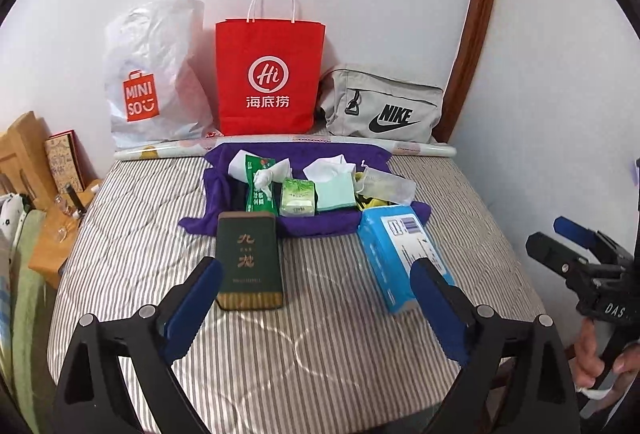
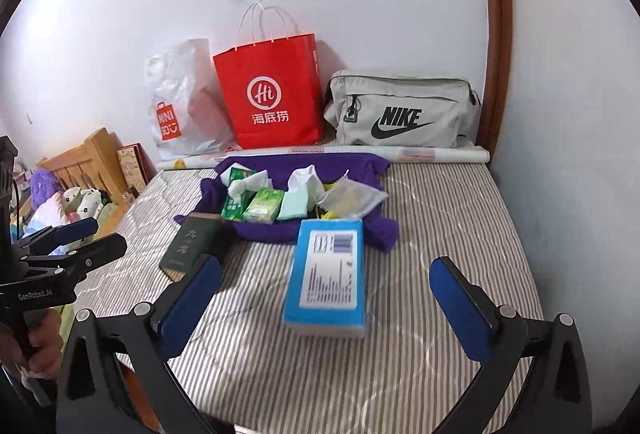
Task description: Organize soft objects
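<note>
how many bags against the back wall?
3, in a row: white Miniso plastic bag on the left, red paper bag in the middle, grey Nike bag on the right. Nothing visibly hidden behind them.

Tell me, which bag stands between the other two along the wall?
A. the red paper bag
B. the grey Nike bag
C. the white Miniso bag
A: the red paper bag stands upright against the wall, with the white Miniso bag on one side and the grey Nike bag on the other.
</note>
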{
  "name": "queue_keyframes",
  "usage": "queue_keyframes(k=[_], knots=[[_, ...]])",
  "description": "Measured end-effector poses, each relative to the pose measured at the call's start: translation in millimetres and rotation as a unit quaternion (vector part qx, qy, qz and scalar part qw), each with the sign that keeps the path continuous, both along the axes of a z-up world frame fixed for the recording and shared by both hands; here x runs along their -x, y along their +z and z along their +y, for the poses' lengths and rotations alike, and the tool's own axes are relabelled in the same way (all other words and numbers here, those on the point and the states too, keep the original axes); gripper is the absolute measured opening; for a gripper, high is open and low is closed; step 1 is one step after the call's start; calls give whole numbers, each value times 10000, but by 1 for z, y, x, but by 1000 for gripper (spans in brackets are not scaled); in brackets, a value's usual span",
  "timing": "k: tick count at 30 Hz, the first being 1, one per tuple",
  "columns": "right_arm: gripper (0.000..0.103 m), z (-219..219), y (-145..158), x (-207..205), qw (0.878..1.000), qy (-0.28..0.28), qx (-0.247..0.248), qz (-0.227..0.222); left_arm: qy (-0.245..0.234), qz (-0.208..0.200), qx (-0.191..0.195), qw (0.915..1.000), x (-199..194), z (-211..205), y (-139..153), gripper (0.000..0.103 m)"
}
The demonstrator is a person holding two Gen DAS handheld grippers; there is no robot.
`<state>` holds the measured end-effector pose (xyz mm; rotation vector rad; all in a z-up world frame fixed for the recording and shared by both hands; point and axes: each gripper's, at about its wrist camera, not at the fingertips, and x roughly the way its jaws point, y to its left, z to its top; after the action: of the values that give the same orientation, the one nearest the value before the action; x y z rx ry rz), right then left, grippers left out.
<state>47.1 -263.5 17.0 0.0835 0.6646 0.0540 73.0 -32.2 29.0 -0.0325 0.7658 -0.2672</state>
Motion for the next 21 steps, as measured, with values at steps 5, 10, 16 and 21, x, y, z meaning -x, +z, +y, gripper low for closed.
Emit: queue_keyframes(k=[5, 10, 16, 21], knots=[[103, 5, -2, 24, 10000, 17, -29, -18, 117, 46, -10, 9999, 22, 2, -1, 95], [103, 9, -5, 40, 10000, 68, -17, -57, 353, -97, -151, 9992, 40, 6, -1, 95], [103, 14, -6, 48, 9998, 79, 96, -134, 378, -139, -168, 9990, 54, 6, -1, 95], [103, 14, -7, 53, 9998, 64, 97, -155, 388, -218, -150, 9989, 62, 7, 3, 95]])
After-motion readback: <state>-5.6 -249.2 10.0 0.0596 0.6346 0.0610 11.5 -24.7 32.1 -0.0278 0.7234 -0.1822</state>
